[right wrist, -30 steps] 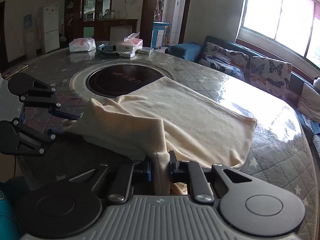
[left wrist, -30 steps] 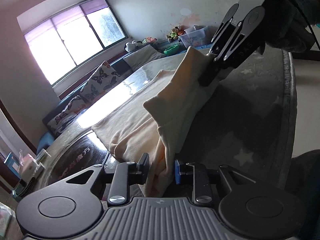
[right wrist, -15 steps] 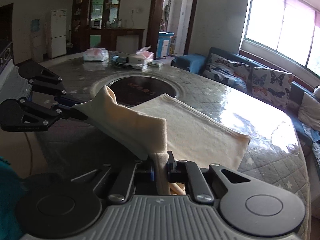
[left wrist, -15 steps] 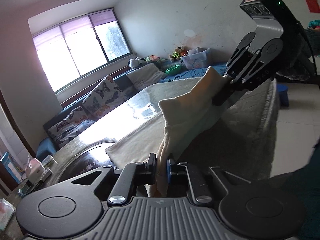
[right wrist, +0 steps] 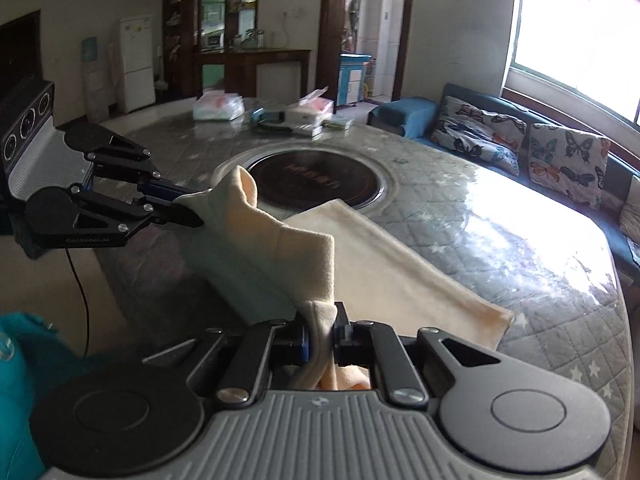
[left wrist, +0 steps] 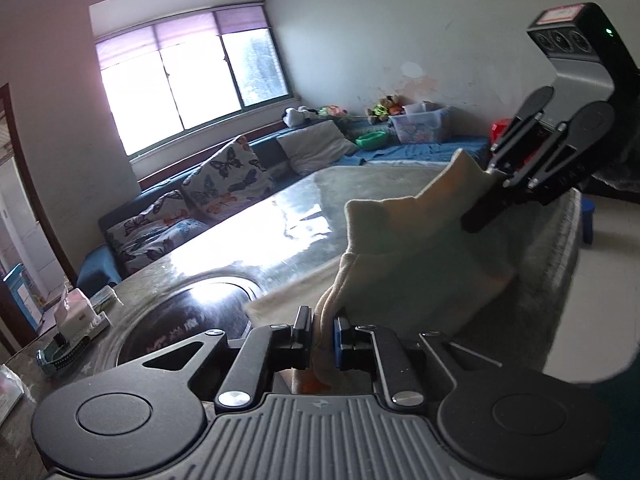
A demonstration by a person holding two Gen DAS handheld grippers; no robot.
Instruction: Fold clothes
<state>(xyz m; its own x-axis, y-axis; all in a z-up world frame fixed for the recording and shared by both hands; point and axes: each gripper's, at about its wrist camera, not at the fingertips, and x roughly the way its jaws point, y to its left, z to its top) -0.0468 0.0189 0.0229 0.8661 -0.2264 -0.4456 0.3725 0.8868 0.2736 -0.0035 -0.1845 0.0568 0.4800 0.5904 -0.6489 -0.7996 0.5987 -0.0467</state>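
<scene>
Both grippers, left (left wrist: 322, 334) and right (right wrist: 322, 336), are clamped on the cream garment (right wrist: 384, 276), lifted off the table's (right wrist: 520, 240) near edge. Keep your held edge taut and level.

The left gripper (right wrist: 192, 210) carries pale lettering along the side of its lower finger arm; it looks like "GenRobot.AI", though the letters are small and blurred. In the left wrist view, faint letters stand on a finger arm of the right gripper (left wrist: 476, 220), too dim to make out. The dark round inset (right wrist: 316, 178) in the table bears reddish characters, unreadable in both views.
</scene>
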